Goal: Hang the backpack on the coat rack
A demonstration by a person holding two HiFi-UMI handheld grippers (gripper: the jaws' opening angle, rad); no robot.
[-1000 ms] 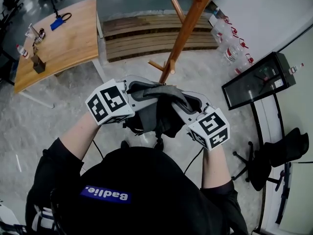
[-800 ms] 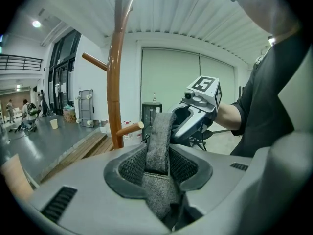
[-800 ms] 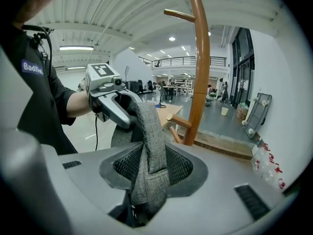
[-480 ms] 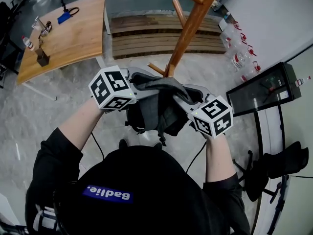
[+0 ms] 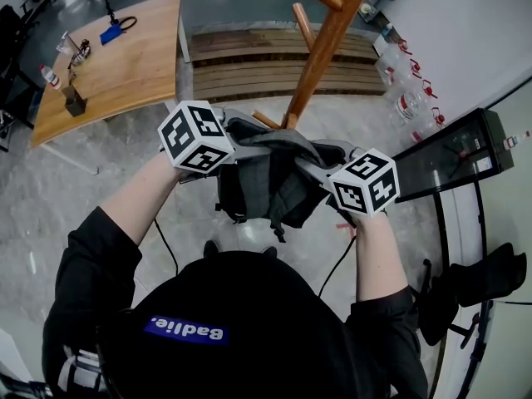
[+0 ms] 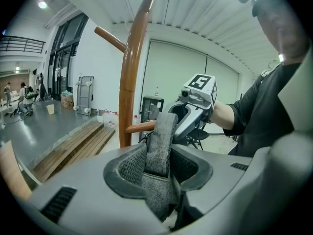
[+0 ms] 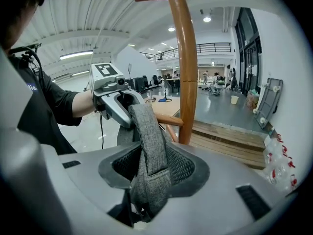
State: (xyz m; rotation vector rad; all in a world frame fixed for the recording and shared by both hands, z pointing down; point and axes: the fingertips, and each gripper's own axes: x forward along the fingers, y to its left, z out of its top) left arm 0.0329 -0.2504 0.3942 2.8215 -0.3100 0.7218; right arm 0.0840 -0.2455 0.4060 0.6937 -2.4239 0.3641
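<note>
Fingers (image 6: 128,166) of the left gripper (image 6: 157,170) clamp the backpack's (image 5: 266,185) grey strap (image 6: 160,131); the right gripper's (image 7: 152,173) jaws, opening, have it between them too. Strap spans crosswise from gripper to gripper, with the coat rack's (image 5: 320,52) low peg (image 5: 268,120) just beyond, nearer the left.

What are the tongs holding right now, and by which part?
The backpack, by its grey strap: left tongs and right tongs each grip it, though the right jaws are opening.
</note>
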